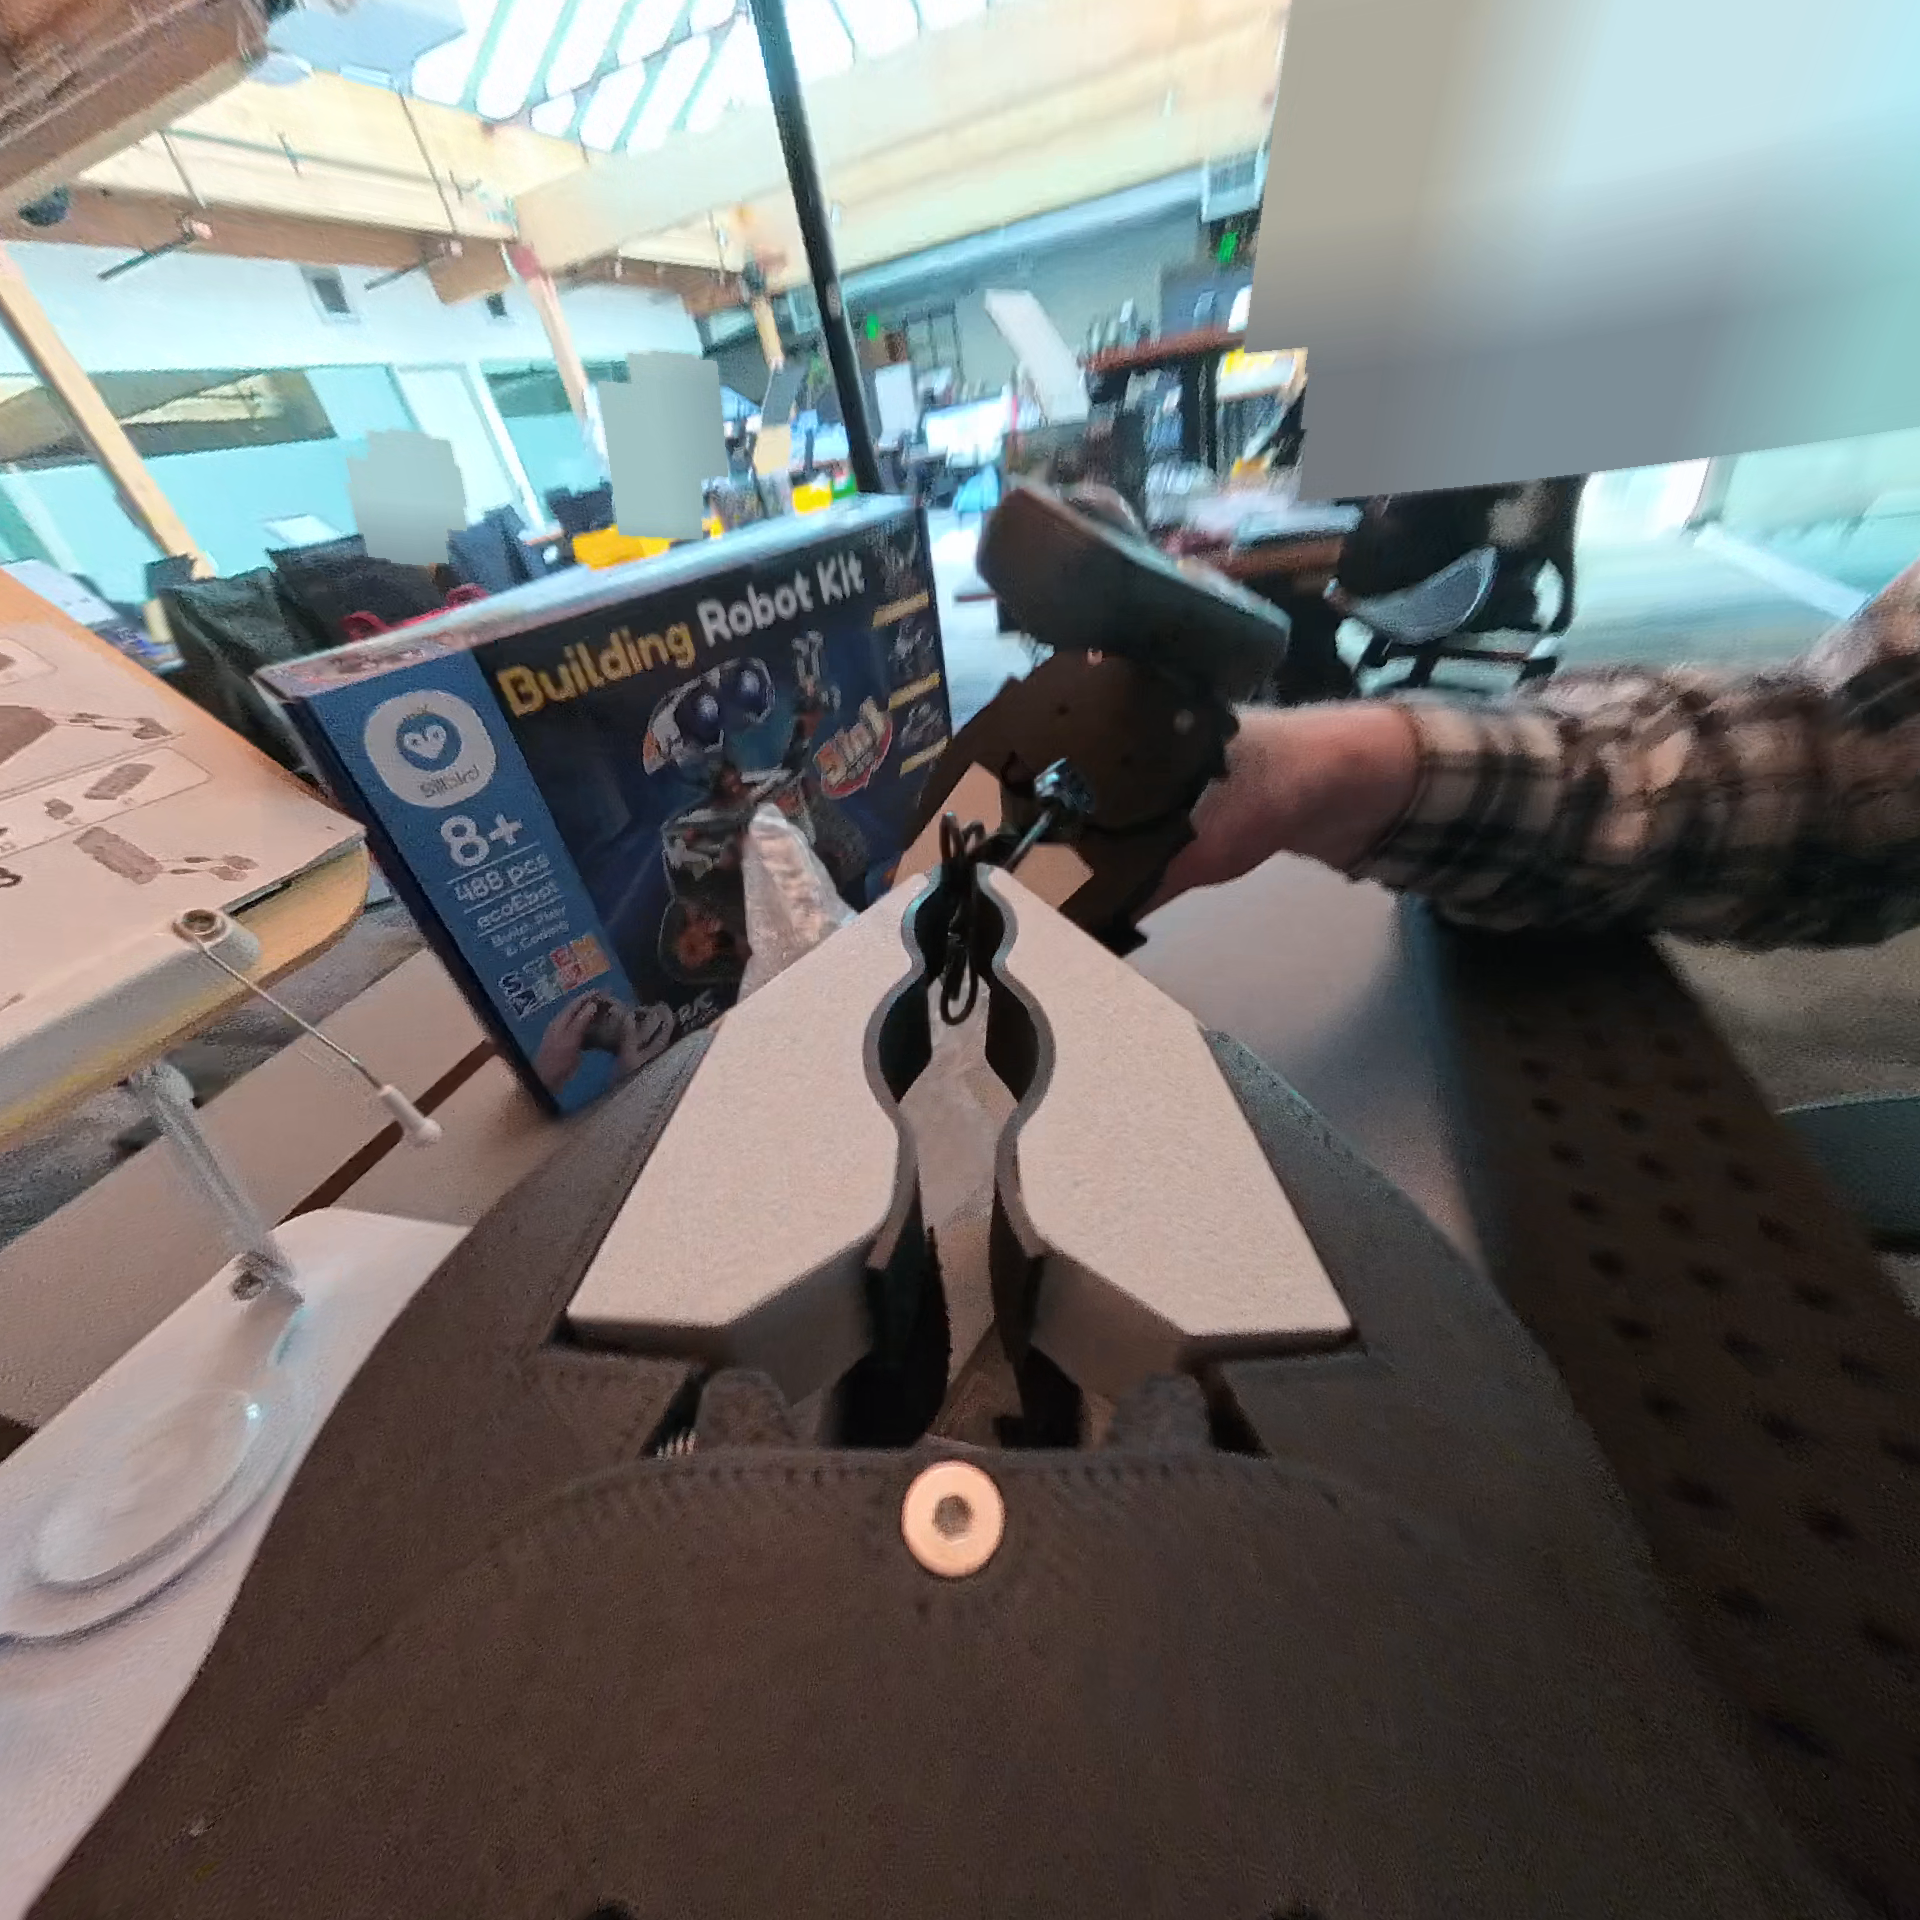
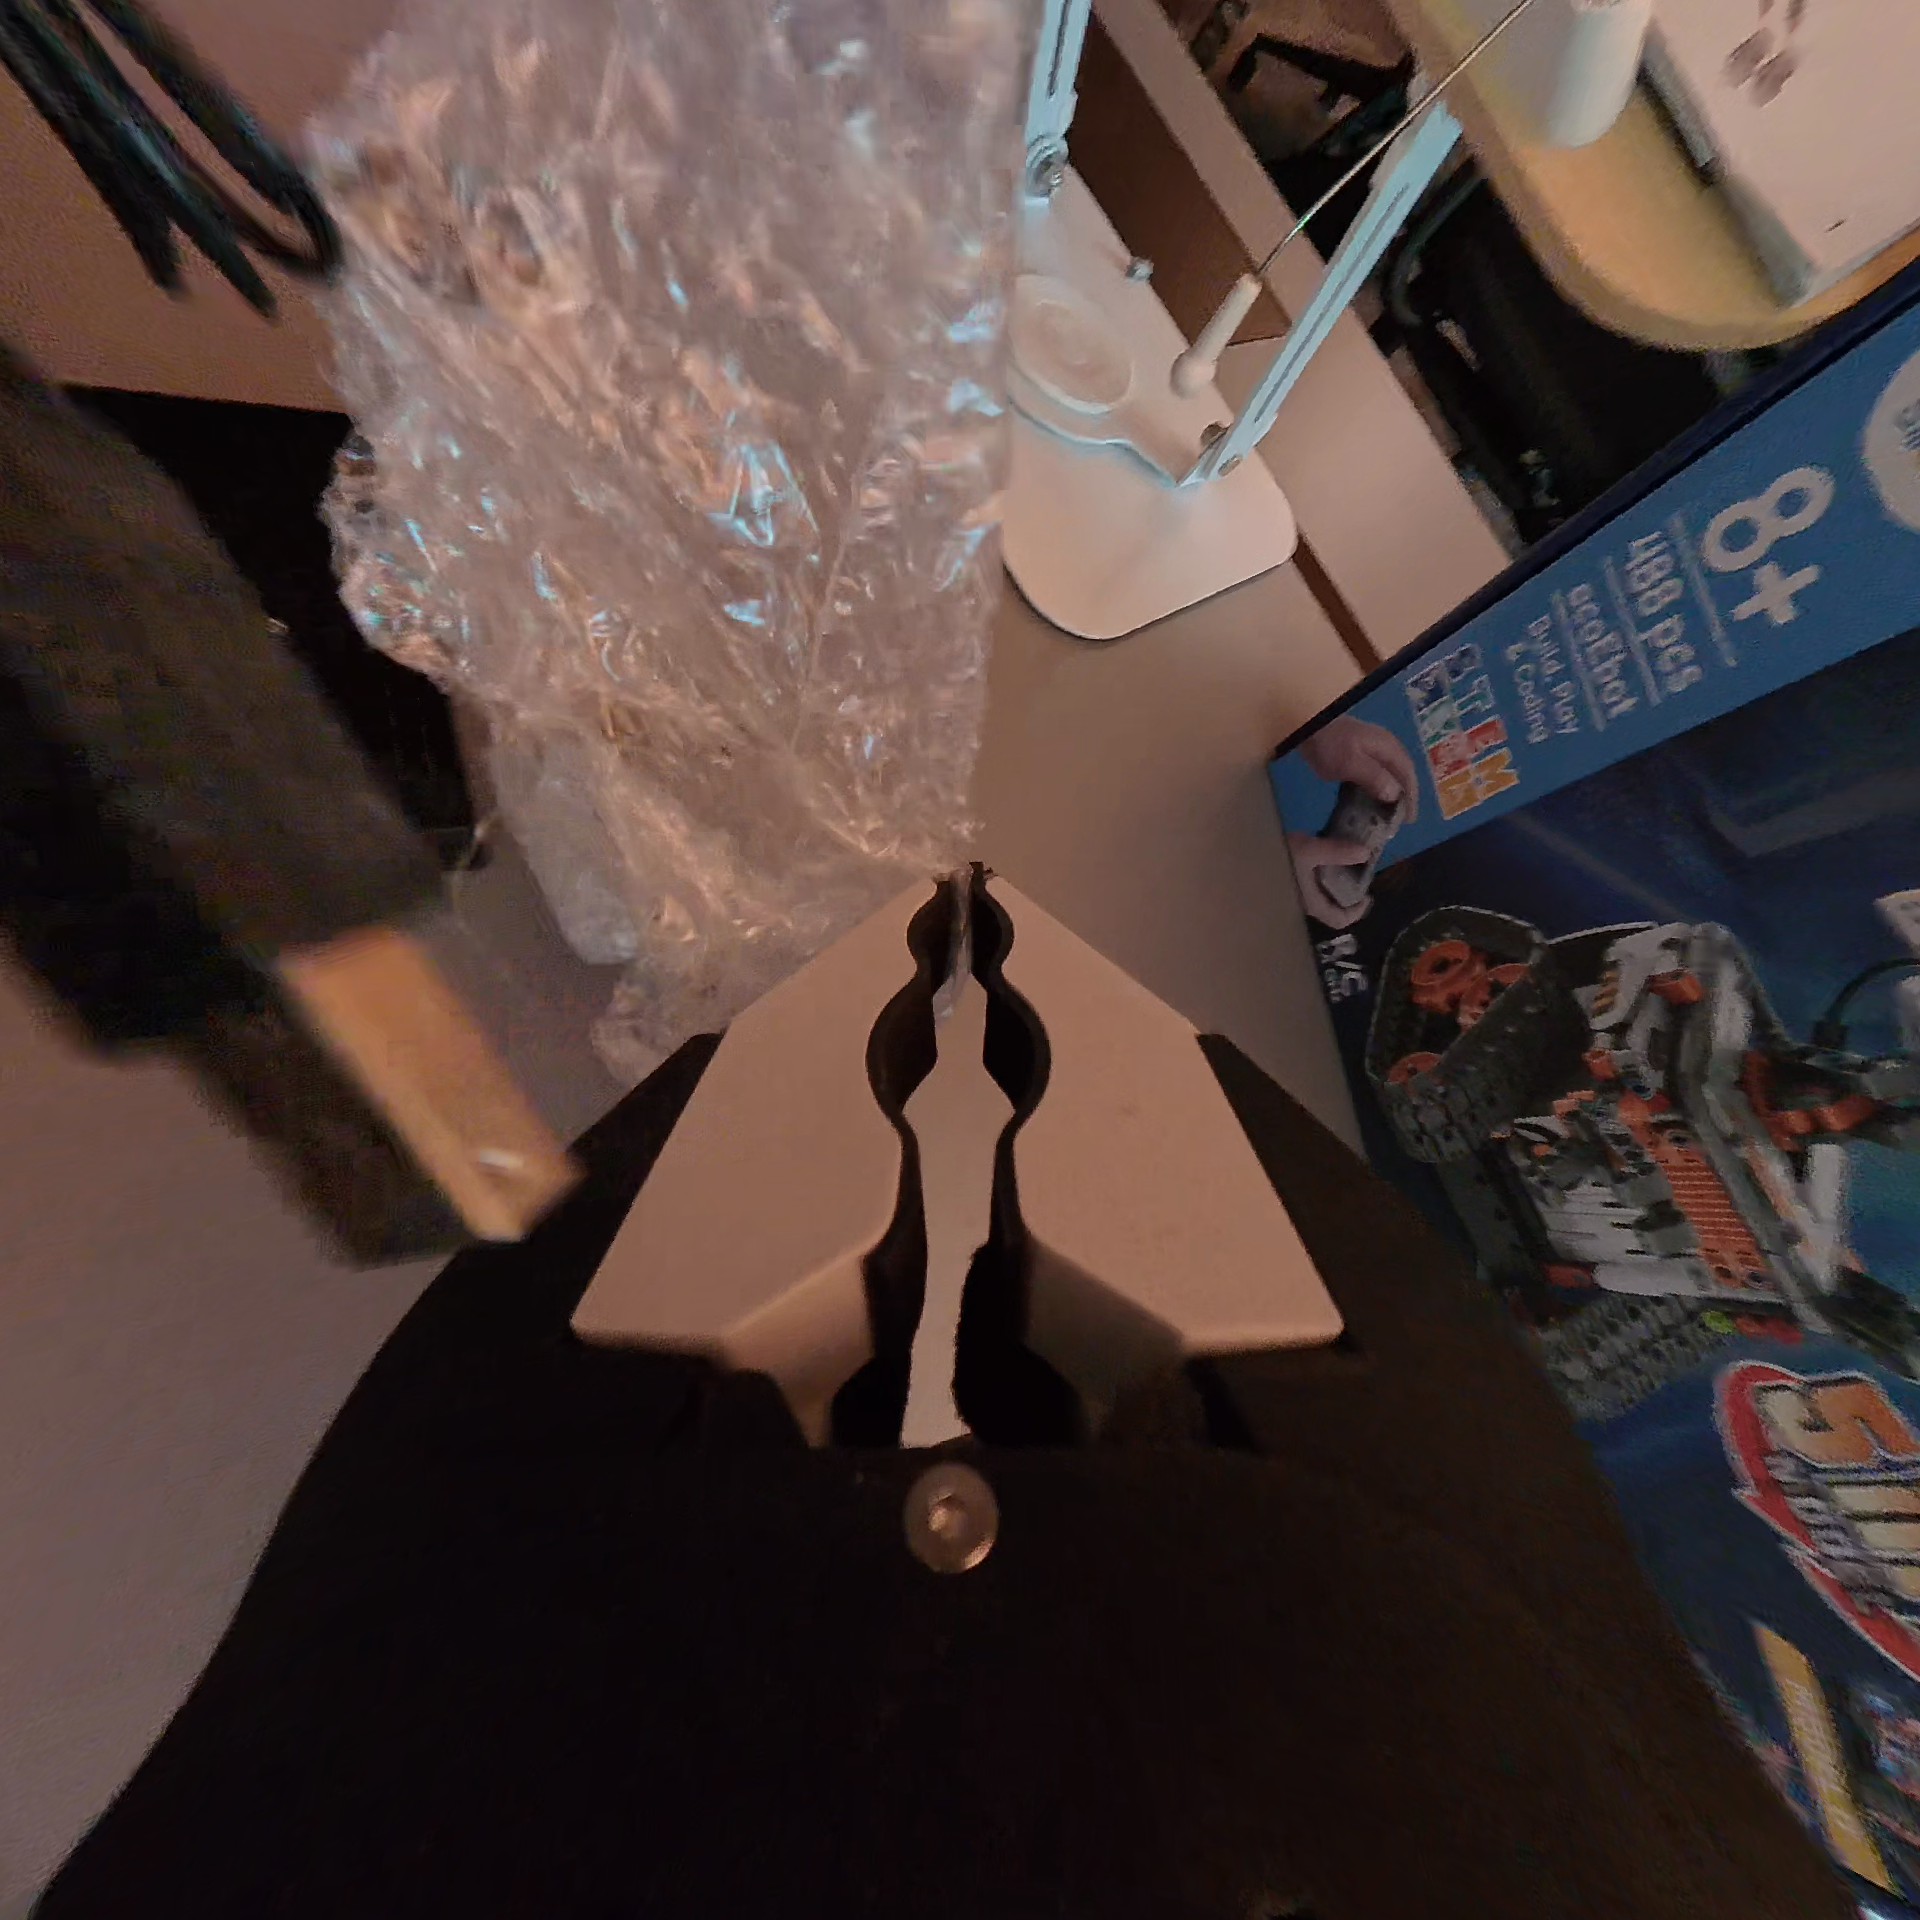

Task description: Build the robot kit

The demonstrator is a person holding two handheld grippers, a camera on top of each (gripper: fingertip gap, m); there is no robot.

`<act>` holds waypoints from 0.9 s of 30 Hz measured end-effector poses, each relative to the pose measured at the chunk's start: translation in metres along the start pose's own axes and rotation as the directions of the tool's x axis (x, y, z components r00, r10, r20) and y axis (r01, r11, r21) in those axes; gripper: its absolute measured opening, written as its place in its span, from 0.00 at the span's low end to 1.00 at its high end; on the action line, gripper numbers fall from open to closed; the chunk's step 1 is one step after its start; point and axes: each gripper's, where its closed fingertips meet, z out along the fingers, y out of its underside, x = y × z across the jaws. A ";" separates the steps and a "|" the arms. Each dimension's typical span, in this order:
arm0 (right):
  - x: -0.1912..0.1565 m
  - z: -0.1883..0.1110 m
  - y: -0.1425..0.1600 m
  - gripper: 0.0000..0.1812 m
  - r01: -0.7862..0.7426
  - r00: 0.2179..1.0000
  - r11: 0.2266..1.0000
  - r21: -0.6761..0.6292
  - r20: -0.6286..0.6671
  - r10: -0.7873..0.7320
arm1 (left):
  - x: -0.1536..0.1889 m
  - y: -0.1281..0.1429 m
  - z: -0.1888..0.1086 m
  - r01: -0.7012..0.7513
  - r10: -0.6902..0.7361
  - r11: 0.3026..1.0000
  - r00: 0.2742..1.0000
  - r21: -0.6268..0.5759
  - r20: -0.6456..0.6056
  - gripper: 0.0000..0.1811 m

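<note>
Clear plastic bag (image 2: 665, 436): top cut off at 12 o'clock. Blue kit box (image 2: 1662, 1039): cropped at 3 o'clock. Black cable (image 2: 177, 177): motion-blurred, ends unseen at 10 o'clock.

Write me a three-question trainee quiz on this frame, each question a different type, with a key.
1. True or false: the right gripper is shut on an edge of the clear bubble-wrap bag.
2. What does the left gripper pinch at its fingertips? A) a coiled black cable B) a booklet page C) the lamp arm
3. Fill in: the blue robot kit box stands on the tan ____, beside the white desk lamp base.

Key: 1 true; 2 A; 3 table. Clear plastic also shows between the left gripper's fingers, behind the cable.
</note>
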 end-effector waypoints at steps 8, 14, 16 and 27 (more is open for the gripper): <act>-0.009 0.000 -0.012 0.00 -0.035 0.998 0.997 0.068 0.046 0.032 | -0.006 0.000 -0.002 0.130 -0.128 0.991 0.990 0.036 -0.054 0.00; -0.031 0.009 -0.022 0.00 -0.126 0.979 0.988 0.091 0.170 0.109 | 0.049 0.017 0.048 0.072 -0.085 0.995 0.975 -0.070 -0.204 0.00; -0.026 0.017 -0.015 0.00 -0.106 0.986 0.992 0.067 0.136 0.096 | 0.071 0.013 0.056 0.047 -0.065 0.996 0.960 -0.071 -0.271 0.00; 0.052 -0.009 0.013 0.00 -0.064 0.987 0.996 0.069 -0.146 0.073 | -0.006 0.025 0.000 -0.077 0.062 0.983 0.994 -0.167 -0.091 0.00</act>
